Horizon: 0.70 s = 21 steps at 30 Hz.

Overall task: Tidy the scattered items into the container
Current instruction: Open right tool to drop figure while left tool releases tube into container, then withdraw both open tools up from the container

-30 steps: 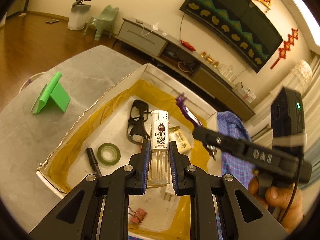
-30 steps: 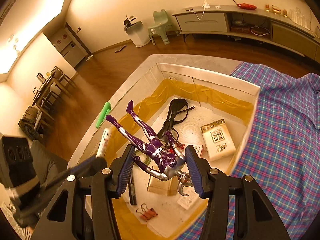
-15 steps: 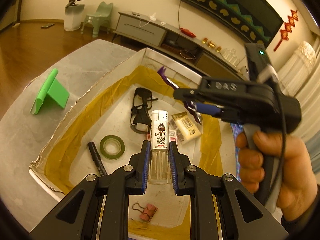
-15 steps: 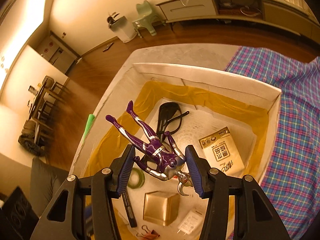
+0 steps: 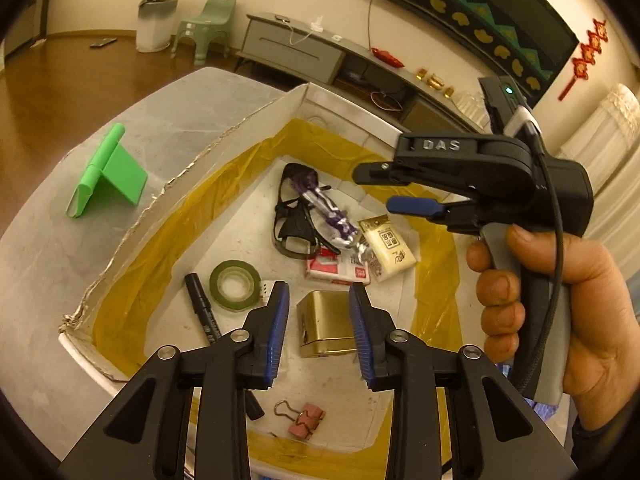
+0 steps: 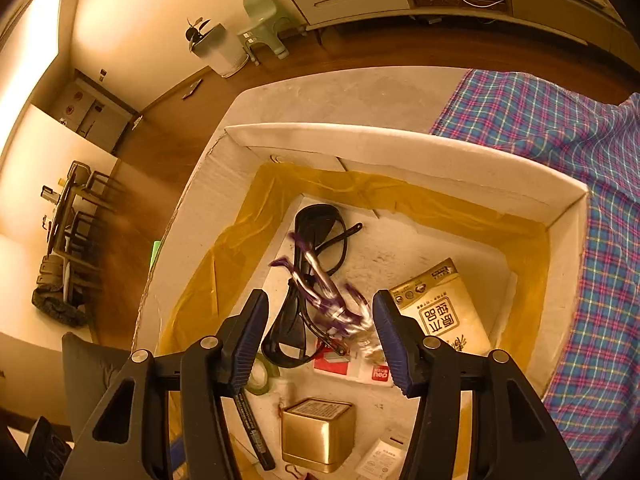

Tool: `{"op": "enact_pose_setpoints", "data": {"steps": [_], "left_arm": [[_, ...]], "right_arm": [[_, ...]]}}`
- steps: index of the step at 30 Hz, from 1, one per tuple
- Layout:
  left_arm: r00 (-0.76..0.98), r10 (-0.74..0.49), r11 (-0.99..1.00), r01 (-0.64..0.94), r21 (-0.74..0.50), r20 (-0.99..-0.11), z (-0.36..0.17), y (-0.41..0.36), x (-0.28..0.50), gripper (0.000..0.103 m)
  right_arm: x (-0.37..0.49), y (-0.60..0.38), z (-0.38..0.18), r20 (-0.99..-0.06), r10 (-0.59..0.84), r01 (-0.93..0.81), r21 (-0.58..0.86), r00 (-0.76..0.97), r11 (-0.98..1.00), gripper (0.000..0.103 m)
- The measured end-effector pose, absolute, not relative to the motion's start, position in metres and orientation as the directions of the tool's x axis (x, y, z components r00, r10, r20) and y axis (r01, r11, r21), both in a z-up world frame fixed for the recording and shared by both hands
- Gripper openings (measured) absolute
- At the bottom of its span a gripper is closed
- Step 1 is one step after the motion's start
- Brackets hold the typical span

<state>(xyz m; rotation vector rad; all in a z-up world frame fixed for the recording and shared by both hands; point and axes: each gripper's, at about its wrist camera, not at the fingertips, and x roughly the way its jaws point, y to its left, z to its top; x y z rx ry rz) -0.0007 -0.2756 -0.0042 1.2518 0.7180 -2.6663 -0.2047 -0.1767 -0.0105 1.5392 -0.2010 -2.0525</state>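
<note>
The white box [image 5: 224, 136] [image 6: 400, 140] with yellow lining holds the gathered items. My left gripper [image 5: 318, 320] is open and empty above a gold tin [image 5: 326, 322]. My right gripper [image 6: 318, 330] is open above the box; it also shows in the left wrist view [image 5: 416, 188]. The purple and silver figure [image 6: 324, 300] [image 5: 328, 212] is blurred, lying or dropping onto the black glasses [image 6: 316, 240] [image 5: 292, 216]. The lighter that I held is not clearly visible in the box.
In the box lie a green tape roll [image 5: 235, 286], a black marker [image 5: 204, 308], a pink binder clip [image 5: 306, 418], a gold packet [image 6: 444, 312] and a red-white card [image 5: 336, 270]. A green stand [image 5: 108, 172] sits outside on the grey table. A plaid cloth [image 6: 560, 128] lies beside the box.
My left gripper opened and no longer holds the lighter. My right gripper opened and released the purple figure, which fell onto the glasses in the box.
</note>
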Motion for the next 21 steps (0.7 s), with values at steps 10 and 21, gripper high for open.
{"op": "enact_pose_setpoints", "data": {"steps": [10,21], "left_arm": [[-0.688,0.080,-0.885,0.284,-0.369,-0.721,0.014,-0.277,0.013,0.036],[-0.772,-0.120,-0.926,0.313,-0.209,-0.624,0.062,-0.271,0.048,0.047]], "right_arm": [[-0.158,-0.173,0.006,-0.834,-0.525,0.445,0.411,-0.168,-0.796,0.059],[-0.058,-0.139,0.045,-0.809,-0.448,0.670,0.093,-0.380,-0.736,0.071]]}}
